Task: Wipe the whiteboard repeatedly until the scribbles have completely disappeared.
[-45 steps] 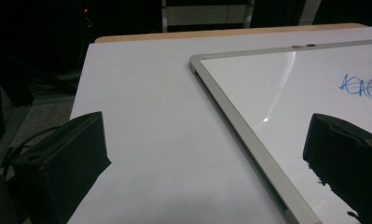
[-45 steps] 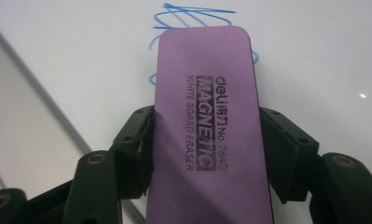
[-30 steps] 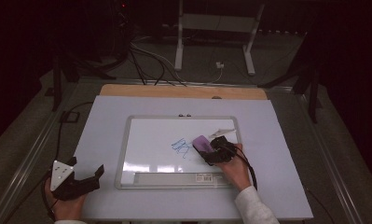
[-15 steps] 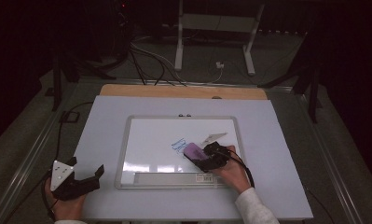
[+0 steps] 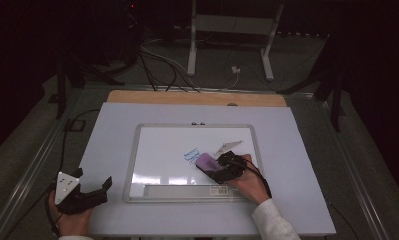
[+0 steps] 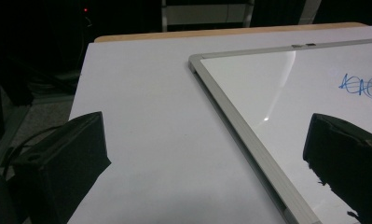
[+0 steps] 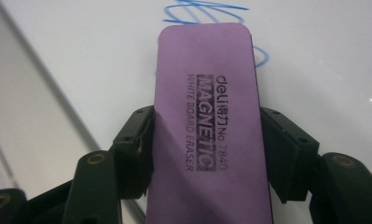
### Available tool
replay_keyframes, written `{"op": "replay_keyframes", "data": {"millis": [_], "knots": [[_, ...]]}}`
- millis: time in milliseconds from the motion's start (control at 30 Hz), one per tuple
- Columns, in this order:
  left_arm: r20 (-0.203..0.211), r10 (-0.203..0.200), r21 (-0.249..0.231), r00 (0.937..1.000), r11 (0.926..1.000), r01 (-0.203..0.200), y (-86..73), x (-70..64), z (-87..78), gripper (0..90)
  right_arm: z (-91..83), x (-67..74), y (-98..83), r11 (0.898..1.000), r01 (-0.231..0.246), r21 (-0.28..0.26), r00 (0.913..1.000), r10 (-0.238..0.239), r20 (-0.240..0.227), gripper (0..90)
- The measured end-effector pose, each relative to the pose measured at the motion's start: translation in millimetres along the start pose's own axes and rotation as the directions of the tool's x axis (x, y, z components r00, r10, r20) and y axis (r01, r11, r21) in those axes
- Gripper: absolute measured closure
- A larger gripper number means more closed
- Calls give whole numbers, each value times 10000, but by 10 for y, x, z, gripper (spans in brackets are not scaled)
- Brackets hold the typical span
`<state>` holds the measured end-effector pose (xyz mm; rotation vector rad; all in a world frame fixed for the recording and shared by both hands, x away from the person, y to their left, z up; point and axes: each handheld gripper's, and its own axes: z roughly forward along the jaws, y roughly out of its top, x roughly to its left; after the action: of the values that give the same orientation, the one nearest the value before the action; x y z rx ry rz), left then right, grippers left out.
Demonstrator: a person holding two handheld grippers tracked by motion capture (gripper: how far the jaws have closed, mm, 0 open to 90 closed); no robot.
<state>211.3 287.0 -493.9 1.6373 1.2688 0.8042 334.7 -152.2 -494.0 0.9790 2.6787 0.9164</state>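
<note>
1. My right gripper [image 5: 213,167] is clamped across the width of a purple eraser [image 5: 205,161], one jaw pressing on each long side; in the right gripper view the eraser [image 7: 207,126] runs straight out between the jaws, its printed face up.
2. The eraser lies flat on the whiteboard [image 5: 162,150], near the middle of the board and a little to the right in the high view.
3. Its far end sits at a blue scribble [image 5: 191,155]. In the right gripper view the loops of the scribble [image 7: 207,11] show just past the eraser's tip, and one stroke curls out along its right edge.
4. My right hand [image 5: 249,182] rests over the lower edge of the whiteboard, beside the pale tray strip [image 5: 182,190] along the board's bottom frame.
5. My left gripper [image 5: 94,189] stands wide with nothing between its jaws. It sits at the near left corner of the counter [image 5: 297,165], well apart from the eraser and just off the whiteboard's left frame.
6. In the left gripper view the two black jaws stand far apart, with bare counter [image 6: 151,116] between them and the whiteboard's grey frame [image 6: 239,135] running diagonally toward the right jaw.
7. The whiteboard lies flat in the middle of the counter, with a wooden strip [image 5: 197,98] showing along the counter's far edge.
</note>
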Motion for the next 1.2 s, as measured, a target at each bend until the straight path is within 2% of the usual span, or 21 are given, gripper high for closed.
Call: {"op": "replay_keyframes", "data": {"millis": [67, 167, 300, 333, 467, 567, 700, 800, 900, 967, 1067, 1167, 1200], "knots": [[2, -9, -14, 10000, 10000, 9, 0, 2, -1, 6, 0, 3, 1, 9998, 194, 37, 9997, -194, -144, 411], [-8, -17, -17, 10000, 10000, 17, 0, 4, -4, 6, 1, -7, 9, 9997, 212, 77, 9997, -211, -127, 412], [-18, -57, -72, 10000, 10000, 57, 1, 6, -8, 6, 4, -70, 14, 9992, -388, -44, 9976, 390, 570, 412], [-14, -49, -65, 10000, 10000, 49, 1, 7, -7, 6, 7, -89, 10, 9986, -526, -100, 9971, 531, 552, 411], [10, -39, -15, 10000, 10000, 39, -2, 6, 1, 6, 11, -79, 12, 9992, -393, -31, 9981, 394, 472, 398], [3, -40, -52, 10000, 10000, 40, 1, 4, -3, 6, 51, -66, 17, 9992, -391, 57, 9980, 388, 502, 331], [0, -27, -13, 10000, 10000, 27, -2, 5, 0, 6, 87, -55, 46, 9972, -664, -358, 9955, 686, 647, 311], [4, -57, -20, 10000, 10000, 57, -4, 7, 3, 6, 83, -59, 83, 9954, -772, -565, 9932, 817, 827, 329], [-2, -55, -13, 10000, 10000, 55, -4, 9, 3, 6, 73, -59, 112, 9941, -861, -667, 9921, 917, 854, 408], [14, -49, -20, 10000, 10000, 49, -3, 8, 2, 6, 85, -33, 129, 9949, -804, -612, 9919, 859, 932, 412], [17, -47, -19, 10000, 10000, 47, -2, 5, 4, 6, 109, 57, 151, 9972, -506, -558, 9955, 549, 774, 413], [18, -14, -19, 10000, 10000, 15, -1, 5, 2, 6, 129, 149, 178, 9989, -75, -454, 9989, 95, 453, 414], [13, -17, -20, 10000, 10000, 17, 0, 6, 0, 6, 132, 178, 185, 9990, 89, -433, 9986, -66, 523, 414]]}}
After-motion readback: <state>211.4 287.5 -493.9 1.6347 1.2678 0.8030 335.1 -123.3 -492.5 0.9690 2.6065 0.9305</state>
